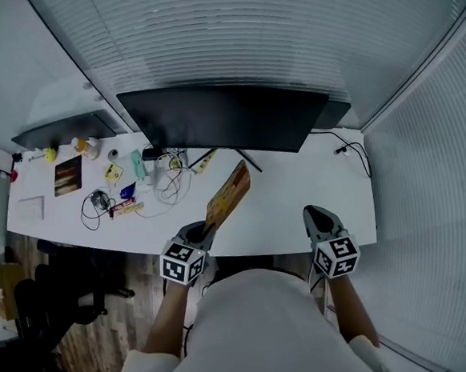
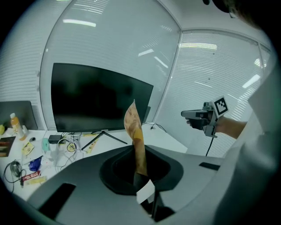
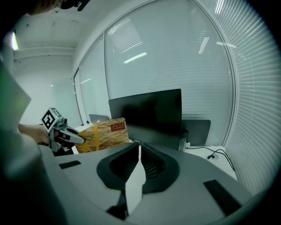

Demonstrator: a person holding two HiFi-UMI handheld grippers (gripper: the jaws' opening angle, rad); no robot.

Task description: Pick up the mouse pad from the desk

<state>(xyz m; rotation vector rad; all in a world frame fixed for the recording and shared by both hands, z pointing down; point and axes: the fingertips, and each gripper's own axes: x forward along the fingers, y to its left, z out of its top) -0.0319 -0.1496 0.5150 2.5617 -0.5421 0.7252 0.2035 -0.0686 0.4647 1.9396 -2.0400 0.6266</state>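
The mouse pad (image 1: 228, 196) is a thin brown and orange sheet, tilted on edge above the white desk (image 1: 298, 192). My left gripper (image 1: 207, 225) is shut on its lower near end. In the left gripper view the mouse pad (image 2: 135, 136) rises edge-on from between the jaws of the left gripper (image 2: 139, 175). In the right gripper view its broad printed face (image 3: 103, 134) shows, with the left gripper (image 3: 78, 139) at its left end. My right gripper (image 1: 317, 213) hovers over the desk's front right, apart from the pad. Its jaws meet with nothing held (image 3: 138, 151).
A wide black monitor (image 1: 228, 117) stands at the back of the desk. Cables (image 1: 165, 190), bottles (image 1: 85, 146) and small items crowd the left part. A laptop (image 1: 64, 130) sits at the back left. A cord (image 1: 357, 154) lies at the right. A black chair (image 1: 42, 316) stands on the floor at left.
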